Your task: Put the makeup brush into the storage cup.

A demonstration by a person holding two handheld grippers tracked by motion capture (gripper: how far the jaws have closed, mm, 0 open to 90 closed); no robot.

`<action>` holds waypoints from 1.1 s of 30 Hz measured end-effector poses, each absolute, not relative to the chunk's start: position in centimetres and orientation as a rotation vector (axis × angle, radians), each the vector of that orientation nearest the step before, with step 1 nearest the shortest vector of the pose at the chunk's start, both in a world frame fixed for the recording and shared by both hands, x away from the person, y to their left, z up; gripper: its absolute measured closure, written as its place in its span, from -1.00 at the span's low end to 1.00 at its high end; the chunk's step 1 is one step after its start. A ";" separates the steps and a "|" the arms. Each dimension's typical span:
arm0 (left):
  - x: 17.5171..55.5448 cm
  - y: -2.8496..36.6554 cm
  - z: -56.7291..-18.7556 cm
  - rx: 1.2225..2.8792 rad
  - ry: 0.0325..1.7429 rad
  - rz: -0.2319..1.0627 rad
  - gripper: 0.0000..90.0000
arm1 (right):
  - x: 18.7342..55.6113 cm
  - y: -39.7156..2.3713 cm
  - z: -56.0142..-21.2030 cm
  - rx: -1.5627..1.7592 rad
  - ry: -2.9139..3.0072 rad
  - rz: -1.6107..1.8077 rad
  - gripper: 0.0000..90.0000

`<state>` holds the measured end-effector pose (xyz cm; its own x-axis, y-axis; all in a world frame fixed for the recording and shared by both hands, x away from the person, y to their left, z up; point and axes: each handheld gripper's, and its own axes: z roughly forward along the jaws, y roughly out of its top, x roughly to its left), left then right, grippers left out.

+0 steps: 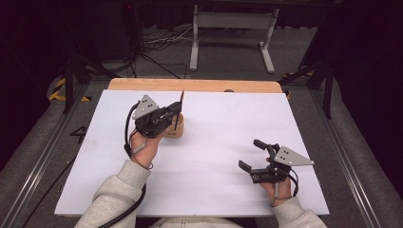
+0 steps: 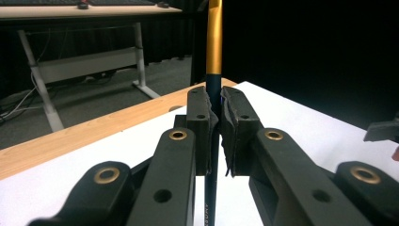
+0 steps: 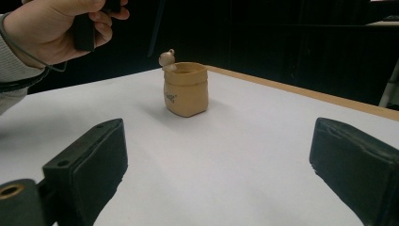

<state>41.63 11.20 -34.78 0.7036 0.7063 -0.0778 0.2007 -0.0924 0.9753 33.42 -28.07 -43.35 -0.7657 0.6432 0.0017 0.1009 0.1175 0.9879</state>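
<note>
The pen point(image 2: 214, 42), a slim stick with a gold upper barrel and a dark lower one, stands nearly upright, pinched between the pads of the left gripper point(image 2: 215, 101), whose jaws are closed snugly on the dark part. In the high view the same pen point(image 1: 181, 105) hangs over the tan pot point(image 1: 175, 129), a small sack-shaped holder with a tiny bear figure on its rim, sitting on the left half of the white board point(image 1: 223, 142). Its lower end seems to reach down at or into the pot's mouth, though the left gripper point(image 1: 175, 111) hides the exact spot, so I cannot tell whether the tip is inside. My reading is that the pick-up is done and the drop into the pot point(image 3: 185, 89) is what is left (lower, let go, draw back). The right gripper point(image 1: 253, 154) rests low on the board's right side, well apart from the pot, jaws spread wide and holding nothing. Small dark writing runs across the pot's front, and faint print lies along the pen's lower barrel; both are too small to read. Beyond the board a wooden table edge point(image 1: 199, 85) shows.
</note>
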 end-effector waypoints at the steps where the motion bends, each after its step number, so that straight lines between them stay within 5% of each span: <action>1: 41.7 11.2 -34.8 1.645 0.749 0.502 0.83 | 33.4 -28.1 -43.3 0.721 1.973 1.687 -0.89; 33: 45.2 12.2 -35.9 1.565 0.883 0.565 0.83 | 33.3 -28.1 -43.4 0.723 1.971 1.702 -0.89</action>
<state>45.22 12.21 -35.92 0.5947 0.7949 -0.1202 0.2239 -0.0202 0.9744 33.34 -28.13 -43.37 -0.7688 0.6394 0.0111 0.1041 0.1080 0.9887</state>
